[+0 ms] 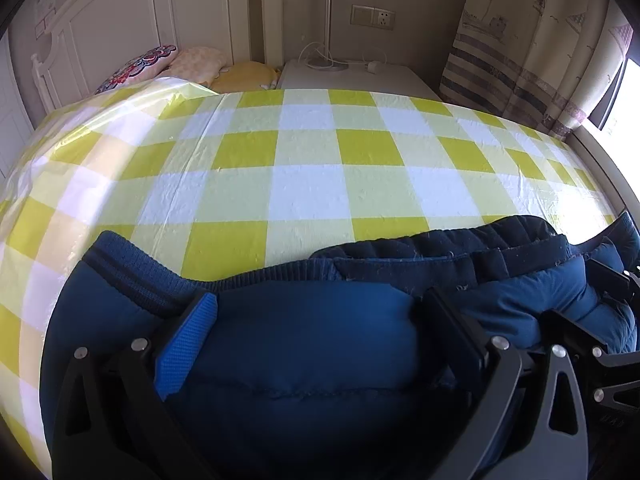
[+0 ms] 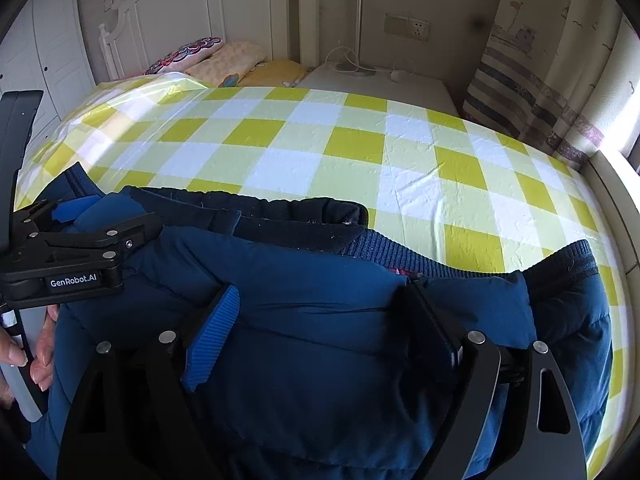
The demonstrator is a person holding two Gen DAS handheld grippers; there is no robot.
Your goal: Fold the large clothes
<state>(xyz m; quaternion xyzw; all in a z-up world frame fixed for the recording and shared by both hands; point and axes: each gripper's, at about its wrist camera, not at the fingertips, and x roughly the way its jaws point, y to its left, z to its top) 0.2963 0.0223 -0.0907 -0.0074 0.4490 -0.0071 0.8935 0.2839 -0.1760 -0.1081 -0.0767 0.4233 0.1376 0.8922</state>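
A puffy navy-blue jacket with a ribbed hem and a dark fleece collar lies bunched at the near edge of the bed. In its own view, my left gripper stands wide open over the jacket, whose padding bulges up between the blue pads. My right gripper is likewise open wide, with the jacket's padding swelling between its fingers. The left gripper also shows from the side in the right wrist view, low on the jacket. The right gripper sits close beside it at the frame edge.
The bed carries a yellow-and-white checked cover. Pillows lie by the white headboard. A white nightstand bears a lamp base and a cable. A curtain hangs at right. A hand holds the left gripper's handle.
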